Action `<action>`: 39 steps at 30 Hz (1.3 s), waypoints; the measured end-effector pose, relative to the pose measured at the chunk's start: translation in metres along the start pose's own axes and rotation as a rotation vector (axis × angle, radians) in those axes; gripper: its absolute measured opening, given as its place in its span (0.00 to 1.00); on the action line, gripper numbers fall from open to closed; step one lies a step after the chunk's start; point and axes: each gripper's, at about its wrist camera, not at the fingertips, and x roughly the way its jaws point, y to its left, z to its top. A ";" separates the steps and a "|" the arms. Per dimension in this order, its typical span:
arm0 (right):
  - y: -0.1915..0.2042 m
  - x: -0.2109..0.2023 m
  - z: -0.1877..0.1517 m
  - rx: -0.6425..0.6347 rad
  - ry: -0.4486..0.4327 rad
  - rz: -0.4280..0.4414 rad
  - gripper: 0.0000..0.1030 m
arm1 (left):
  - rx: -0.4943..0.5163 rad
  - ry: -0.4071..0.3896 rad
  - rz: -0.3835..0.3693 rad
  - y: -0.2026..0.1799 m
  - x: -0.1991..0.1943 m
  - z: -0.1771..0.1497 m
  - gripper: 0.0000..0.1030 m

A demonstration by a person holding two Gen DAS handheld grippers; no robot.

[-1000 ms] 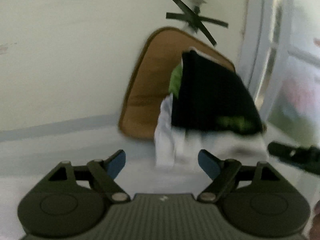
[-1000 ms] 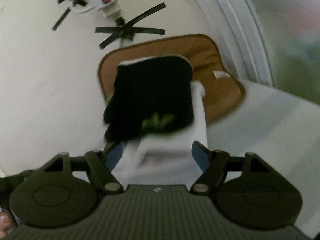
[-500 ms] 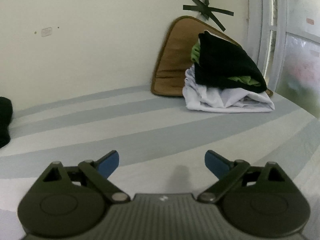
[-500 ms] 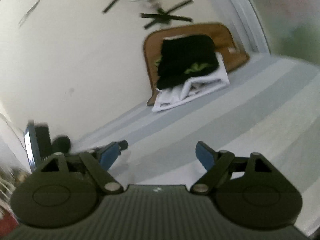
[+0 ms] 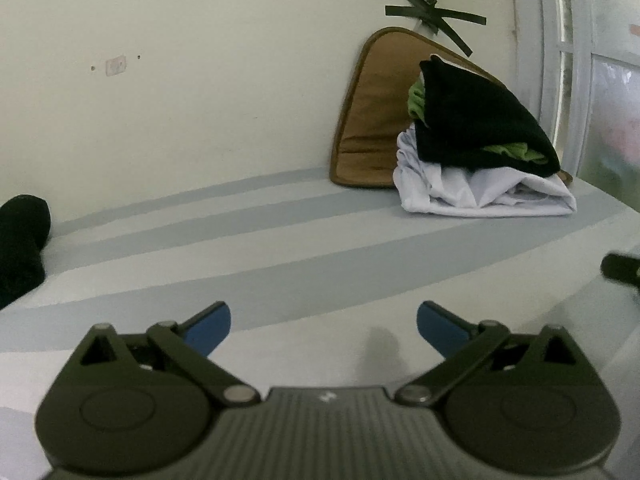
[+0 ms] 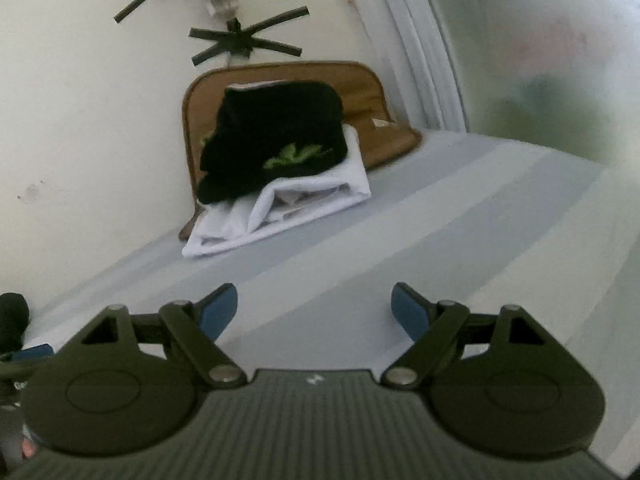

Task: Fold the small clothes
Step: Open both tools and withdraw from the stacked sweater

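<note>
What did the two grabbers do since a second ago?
Both grippers, left and right, backed away from the folded pile: black garment on white garment. The left jaws are opening wider; nothing is between either pair. The pile stayed against the brown cushion.

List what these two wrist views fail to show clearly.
- Dark garment, left wrist view: cut off by the left edge, so its kind is unclear.
- Right gripper, left wrist view: only a blurred tip at the right edge.
- Brown cushion, right wrist view: mostly hidden behind the folded pile.
- Window, right wrist view: frosted, blurring whatever is beyond.
</note>
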 end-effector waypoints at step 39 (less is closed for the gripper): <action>0.003 -0.004 -0.002 -0.012 -0.032 0.021 0.92 | 0.036 0.069 0.040 -0.004 0.005 -0.003 1.00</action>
